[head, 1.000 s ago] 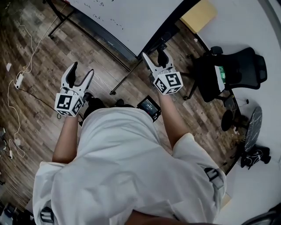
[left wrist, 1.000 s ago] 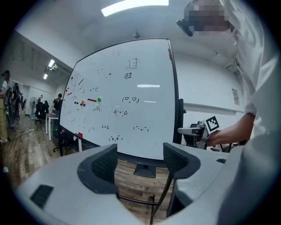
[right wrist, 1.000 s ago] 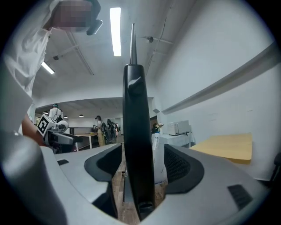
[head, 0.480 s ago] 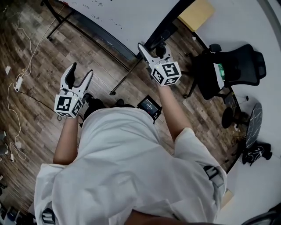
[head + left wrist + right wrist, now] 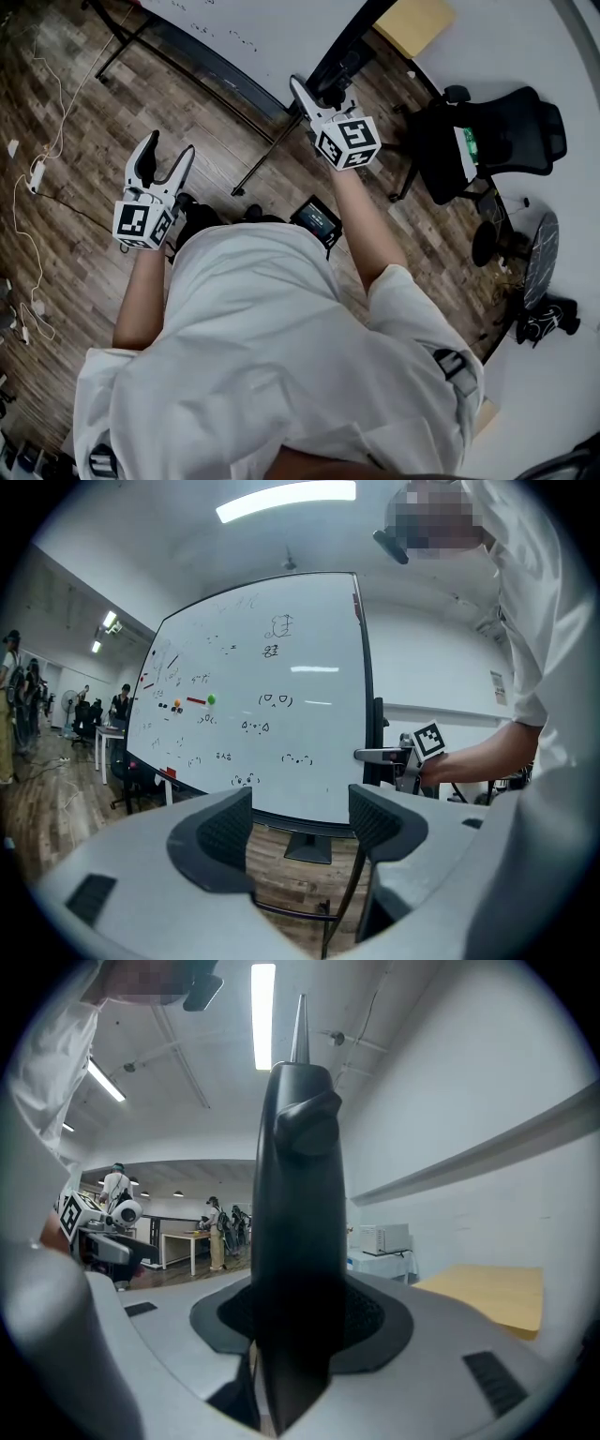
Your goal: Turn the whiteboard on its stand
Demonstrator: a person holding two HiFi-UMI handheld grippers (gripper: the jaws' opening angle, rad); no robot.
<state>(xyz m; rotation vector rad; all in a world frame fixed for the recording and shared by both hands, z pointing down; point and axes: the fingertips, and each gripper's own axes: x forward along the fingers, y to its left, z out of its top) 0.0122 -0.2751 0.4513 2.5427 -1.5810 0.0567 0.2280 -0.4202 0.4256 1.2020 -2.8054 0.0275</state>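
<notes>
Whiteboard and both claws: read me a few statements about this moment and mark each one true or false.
1. The left claw is open with nothing between its jaws. True.
2. The right claw is empty. False: its jaws have just been closing, and they now grip the black side frame of the whiteboard.
3. The whiteboard is blank. False: it carries small drawings and coloured magnets.
4. A black office chair stands off to the person's right. True.
5. The floor is carpeted. False: it is wood planks.
</notes>
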